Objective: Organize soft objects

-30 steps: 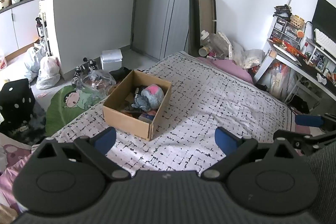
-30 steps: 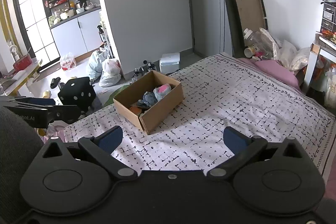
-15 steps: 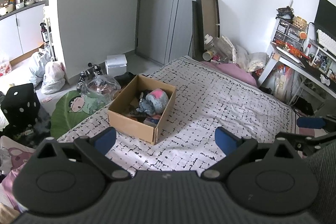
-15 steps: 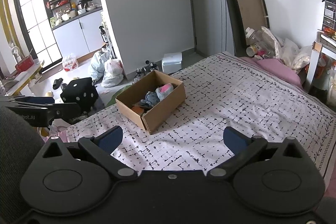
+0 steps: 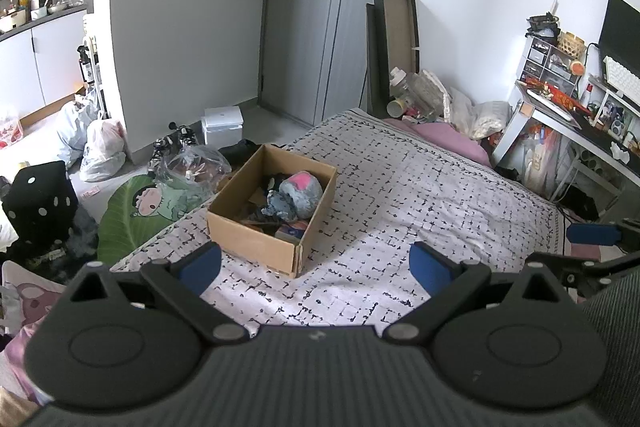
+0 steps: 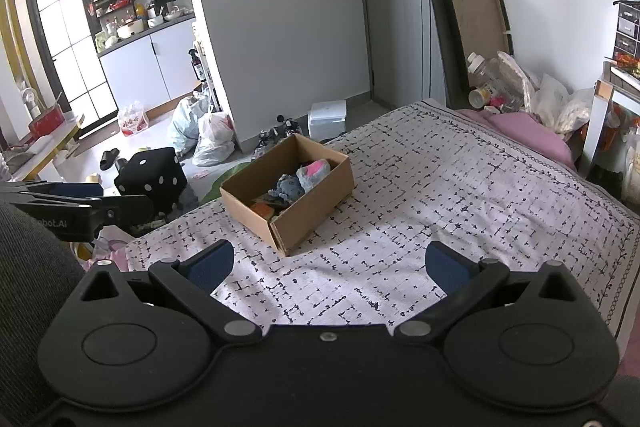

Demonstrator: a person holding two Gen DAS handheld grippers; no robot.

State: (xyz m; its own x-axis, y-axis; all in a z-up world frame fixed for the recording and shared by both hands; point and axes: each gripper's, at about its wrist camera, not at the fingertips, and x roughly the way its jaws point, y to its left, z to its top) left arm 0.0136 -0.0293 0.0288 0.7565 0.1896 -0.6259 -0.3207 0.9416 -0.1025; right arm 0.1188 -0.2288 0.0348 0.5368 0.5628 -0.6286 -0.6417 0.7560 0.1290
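Both grippers hover over the bed (image 5: 400,195), left gripper (image 5: 315,265) and right gripper (image 6: 329,264) spread wide, gripping nothing; toys (image 5: 298,193) fill the box (image 5: 256,243) ahead.

cardboard box (image 5: 256,241): open, on bed | grey-pink plush toy (image 5: 301,191): inside, far end | blue-grey soft item (image 6: 287,187): beside it

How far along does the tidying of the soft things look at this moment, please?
Done: soft toys already lie in the cardboard box on the bed. In hand: nothing; the left hand-held gripper and right hand-held gripper are open and empty. Left: no loose soft items visible on the bedspread.
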